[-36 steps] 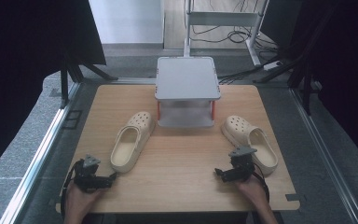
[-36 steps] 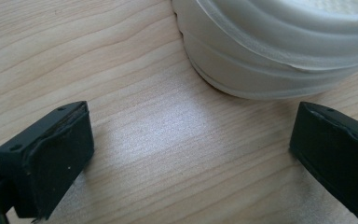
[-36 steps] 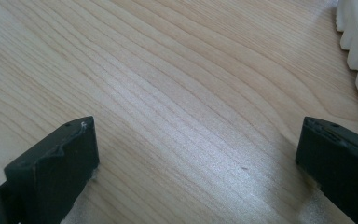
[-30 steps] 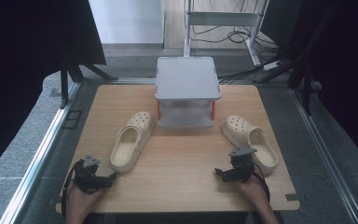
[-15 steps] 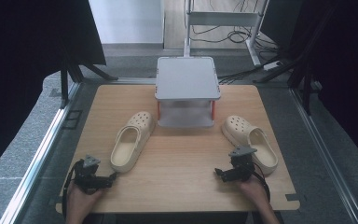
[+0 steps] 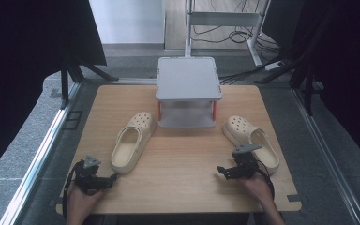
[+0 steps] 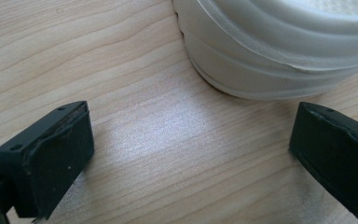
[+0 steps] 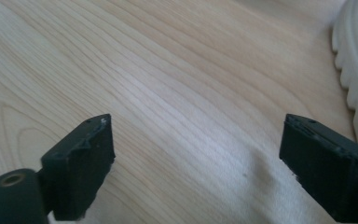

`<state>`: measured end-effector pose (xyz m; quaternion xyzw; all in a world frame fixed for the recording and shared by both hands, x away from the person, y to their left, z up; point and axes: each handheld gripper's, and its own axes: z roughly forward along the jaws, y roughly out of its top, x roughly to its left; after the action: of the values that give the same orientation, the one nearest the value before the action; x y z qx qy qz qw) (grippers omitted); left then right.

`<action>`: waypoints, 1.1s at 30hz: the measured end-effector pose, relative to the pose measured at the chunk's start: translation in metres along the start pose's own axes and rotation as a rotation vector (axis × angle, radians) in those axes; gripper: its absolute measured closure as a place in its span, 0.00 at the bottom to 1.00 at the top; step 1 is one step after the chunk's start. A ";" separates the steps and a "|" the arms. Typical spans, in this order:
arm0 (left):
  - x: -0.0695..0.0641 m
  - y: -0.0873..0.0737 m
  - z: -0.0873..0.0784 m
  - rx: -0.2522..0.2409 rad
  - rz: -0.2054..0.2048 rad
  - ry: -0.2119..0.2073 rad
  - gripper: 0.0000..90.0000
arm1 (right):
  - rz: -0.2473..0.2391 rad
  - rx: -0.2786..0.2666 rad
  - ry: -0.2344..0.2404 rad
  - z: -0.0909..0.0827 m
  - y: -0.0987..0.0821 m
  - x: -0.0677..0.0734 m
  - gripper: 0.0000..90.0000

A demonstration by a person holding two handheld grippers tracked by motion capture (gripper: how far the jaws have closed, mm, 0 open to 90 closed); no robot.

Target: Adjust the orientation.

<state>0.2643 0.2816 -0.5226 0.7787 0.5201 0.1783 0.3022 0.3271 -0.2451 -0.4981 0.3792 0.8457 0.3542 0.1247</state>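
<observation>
- Clogs are lying mid-frame: left clog [image 6: 132, 142] left of the rack [image 6: 187, 89], right clog [image 6: 252, 139] right of it.
- Left gripper [image 6: 108, 180], jaws apart, is resting by the left clog's heel, likely readying a grab.
- Right gripper [image 6: 221, 170], jaws apart, is sitting lower right beside its clog.
</observation>
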 end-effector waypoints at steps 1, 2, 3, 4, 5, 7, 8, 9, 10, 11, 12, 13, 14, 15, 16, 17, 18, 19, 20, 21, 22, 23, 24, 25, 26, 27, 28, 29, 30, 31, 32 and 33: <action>0.000 0.000 0.000 0.000 0.000 0.000 0.00 | 0.000 0.000 0.000 0.000 0.000 0.000 0.10; 0.000 0.000 0.000 0.000 0.000 0.000 0.00 | -0.031 0.005 -0.001 -0.001 0.006 0.002 0.09; 0.000 0.000 0.000 0.000 0.000 0.000 0.00 | -0.044 0.006 0.005 -0.001 0.009 0.003 0.09; 0.000 0.000 0.000 0.000 0.000 0.000 0.00 | -0.044 0.006 0.005 -0.001 0.009 0.003 0.09; 0.000 0.000 0.000 0.001 0.000 0.000 0.00 | -0.057 0.005 0.020 -0.001 0.015 0.004 0.09; 0.000 0.000 0.000 0.000 0.000 0.000 0.00 | -0.064 0.006 0.027 -0.001 0.018 0.006 0.08; 0.000 0.000 0.000 0.000 0.000 0.000 0.00 | -0.075 0.010 0.044 0.001 0.023 0.008 0.07; 0.000 0.000 0.000 0.000 0.000 0.000 0.00 | -0.075 0.011 0.055 0.002 0.026 0.010 0.06; 0.000 0.000 0.000 0.000 0.000 0.000 0.00 | -0.075 0.011 0.055 0.002 0.026 0.010 0.06; 0.000 0.000 0.000 0.000 0.000 0.000 0.00 | -0.076 0.013 0.070 0.003 0.029 0.011 0.06; 0.000 0.000 0.000 0.000 0.000 0.000 0.00 | -0.086 0.010 0.086 0.005 0.035 0.014 0.05; 0.000 0.000 0.000 0.000 0.000 0.000 0.00 | -0.093 0.009 0.089 0.006 0.038 0.016 0.04; 0.000 0.000 0.000 0.000 0.000 0.000 0.00 | -0.093 0.009 0.089 0.006 0.038 0.016 0.04; 0.000 0.000 0.000 0.000 0.000 0.000 0.00 | -0.095 0.011 0.095 0.007 0.040 0.017 0.02; 0.000 0.000 0.000 0.000 0.000 0.000 0.00 | -0.109 0.013 0.103 0.009 0.046 0.019 0.01; 0.000 0.000 0.000 0.000 0.000 0.000 0.00 | -0.109 0.013 0.103 0.009 0.046 0.019 0.01; 0.000 0.000 0.000 0.000 -0.001 0.000 0.00 | -0.115 0.013 0.104 0.010 0.049 0.020 0.01; 0.000 0.000 0.000 0.000 0.000 0.000 0.00 | -0.119 0.013 0.117 0.013 0.055 0.022 0.01; 0.000 0.000 0.000 0.000 0.000 0.000 0.00 | -0.119 0.013 0.117 0.013 0.055 0.022 0.01; 0.000 0.000 0.000 0.000 0.000 0.000 0.00 | -0.121 0.015 0.123 0.014 0.058 0.023 0.01; 0.000 0.000 0.000 0.000 -0.001 0.000 0.00 | -0.125 0.015 0.134 0.016 0.061 0.024 0.01; 0.000 0.000 0.000 0.000 0.000 0.000 0.00 | -0.125 0.013 0.139 0.017 0.064 0.025 0.01; 0.000 0.000 0.000 0.000 0.000 0.000 0.00 | -0.126 0.009 0.143 0.018 0.066 0.026 0.01; 0.000 0.000 0.000 0.000 -0.001 0.000 0.00 | -0.124 0.005 0.149 0.019 0.069 0.027 0.01; 0.000 0.000 0.000 0.000 0.000 0.000 0.00 | -0.122 0.002 0.155 0.021 0.072 0.027 0.01; 0.000 0.000 0.000 0.000 0.000 0.000 0.00 | -0.123 0.000 0.159 0.021 0.075 0.028 0.01; 0.000 0.000 0.000 0.000 0.000 -0.001 0.00 | -0.130 -0.005 0.162 0.023 0.079 0.030 0.01; 0.000 0.000 0.000 0.001 0.000 0.000 0.00 | -0.134 -0.005 0.164 0.024 0.082 0.031 0.01; 0.000 0.000 0.000 0.000 0.000 -0.001 0.00 | -0.140 -0.002 0.169 0.026 0.086 0.033 0.00; 0.000 0.000 0.000 0.000 0.000 0.000 0.00 | -0.144 -0.002 0.175 0.027 0.089 0.035 0.00; 0.000 0.000 0.000 0.000 0.000 0.000 0.00 | -0.146 -0.002 0.179 0.029 0.093 0.037 0.00; 0.000 0.000 0.000 0.000 0.000 -0.001 0.00 | -0.152 0.001 0.183 0.031 0.097 0.039 0.00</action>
<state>0.2642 0.2817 -0.5226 0.7787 0.5200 0.1780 0.3024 0.3688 -0.1561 -0.4511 0.2801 0.8800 0.3766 0.0731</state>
